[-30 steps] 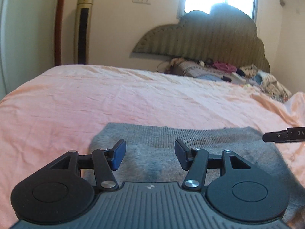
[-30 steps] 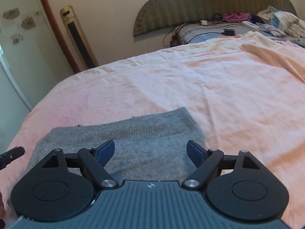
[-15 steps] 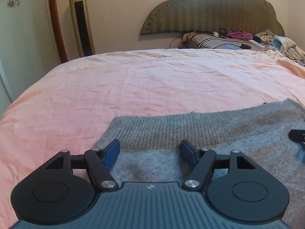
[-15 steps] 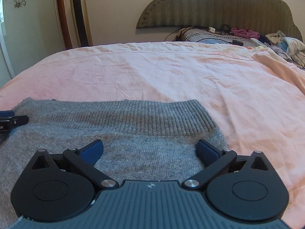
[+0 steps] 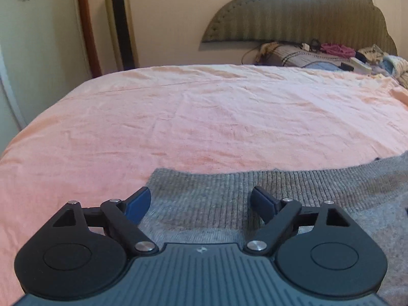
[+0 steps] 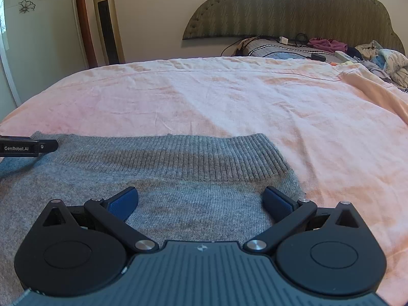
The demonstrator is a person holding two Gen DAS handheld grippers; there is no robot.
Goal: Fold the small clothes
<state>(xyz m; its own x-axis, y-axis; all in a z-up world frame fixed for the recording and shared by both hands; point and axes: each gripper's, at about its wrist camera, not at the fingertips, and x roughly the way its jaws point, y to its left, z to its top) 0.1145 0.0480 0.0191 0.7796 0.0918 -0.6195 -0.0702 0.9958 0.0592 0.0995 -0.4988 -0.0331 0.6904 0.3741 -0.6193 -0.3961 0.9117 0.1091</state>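
Observation:
A grey knit sweater (image 5: 293, 191) (image 6: 165, 168) lies flat on the pink bedsheet (image 5: 216, 117) (image 6: 229, 97), its ribbed hem band farthest from me. My left gripper (image 5: 201, 199) hovers over the sweater's left hem corner, its jaws still opening, nothing pinched between the blue pads. My right gripper (image 6: 200, 200) stands wide open over the sweater's right part near its right edge, pads clear of the cloth. One left gripper finger (image 6: 28, 146) shows at the left edge of the right wrist view, over the hem's left end.
A padded green headboard (image 6: 293, 7) and a heap of clothes, pillows and cables (image 6: 331, 48) sit at the bed's far end. A gold tower fan (image 6: 105, 23) stands by the wall at the far left. Wide pink sheet stretches beyond the hem.
Both grippers have spread their jaws wider. Both cameras have dropped lower and pitched down; the left one has shifted left toward the hem corner. The sweater stays flat.

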